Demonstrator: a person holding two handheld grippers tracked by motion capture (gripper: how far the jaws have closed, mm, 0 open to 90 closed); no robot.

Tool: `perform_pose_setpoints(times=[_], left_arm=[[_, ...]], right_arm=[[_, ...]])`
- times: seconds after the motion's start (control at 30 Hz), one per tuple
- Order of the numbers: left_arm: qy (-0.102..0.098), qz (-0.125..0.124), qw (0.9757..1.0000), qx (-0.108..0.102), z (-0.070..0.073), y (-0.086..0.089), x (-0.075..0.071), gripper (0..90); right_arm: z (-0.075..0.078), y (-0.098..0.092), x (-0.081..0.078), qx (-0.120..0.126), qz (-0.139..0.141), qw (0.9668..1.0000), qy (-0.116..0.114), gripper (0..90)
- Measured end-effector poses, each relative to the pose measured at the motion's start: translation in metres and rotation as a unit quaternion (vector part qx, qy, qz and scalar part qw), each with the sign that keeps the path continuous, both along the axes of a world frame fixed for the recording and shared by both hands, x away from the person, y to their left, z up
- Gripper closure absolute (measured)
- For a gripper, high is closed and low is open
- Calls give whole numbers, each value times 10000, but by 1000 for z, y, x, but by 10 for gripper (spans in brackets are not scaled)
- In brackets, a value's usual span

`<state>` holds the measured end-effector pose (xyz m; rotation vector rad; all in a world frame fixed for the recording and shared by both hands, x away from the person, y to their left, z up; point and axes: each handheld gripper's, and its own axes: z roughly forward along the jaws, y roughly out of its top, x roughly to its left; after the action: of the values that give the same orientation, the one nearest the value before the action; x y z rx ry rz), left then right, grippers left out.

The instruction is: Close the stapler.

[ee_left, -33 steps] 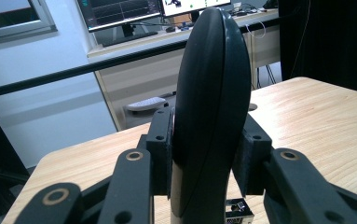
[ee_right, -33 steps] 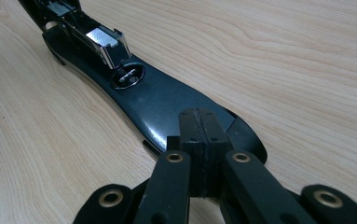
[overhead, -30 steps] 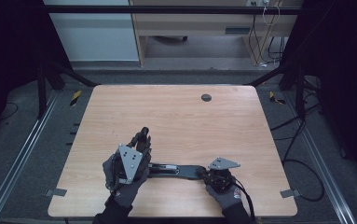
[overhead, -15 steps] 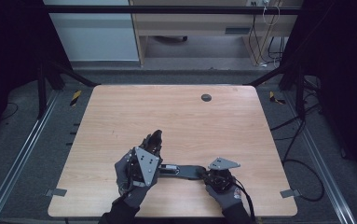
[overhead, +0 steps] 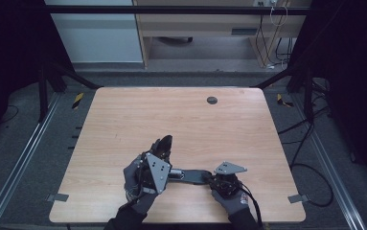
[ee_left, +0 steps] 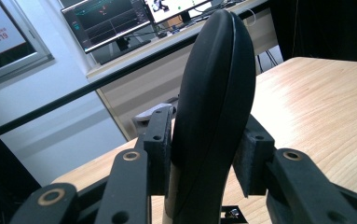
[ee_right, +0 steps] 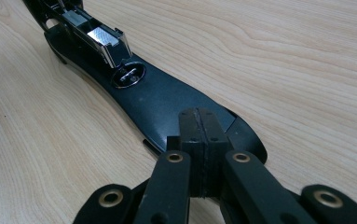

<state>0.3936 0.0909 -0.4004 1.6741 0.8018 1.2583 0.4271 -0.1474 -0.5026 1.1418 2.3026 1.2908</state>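
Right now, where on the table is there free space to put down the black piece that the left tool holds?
The far half of the table is bare, except the small round grommet near the far edge. The left and right edges are free too. The near middle is crowded: left tool, black piece, flat black part, right tool.

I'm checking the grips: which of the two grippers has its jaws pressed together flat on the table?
The right gripper: shut, tips on the flat black piece. The left gripper straddles the upright black shell.
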Motion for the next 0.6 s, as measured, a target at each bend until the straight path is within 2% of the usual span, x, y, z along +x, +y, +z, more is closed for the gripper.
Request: perform_pose_setpoints(times=[0.37,0.6], left_arm=[[-52,-17,9998,169,-3,-7,0,613],[-117,-51,9992,378,-8,-16,-1,610]], right_arm=[[0,0,0,-2,8,10000,-7,900],[0,-1,0,3,16,10000,-22,900]])
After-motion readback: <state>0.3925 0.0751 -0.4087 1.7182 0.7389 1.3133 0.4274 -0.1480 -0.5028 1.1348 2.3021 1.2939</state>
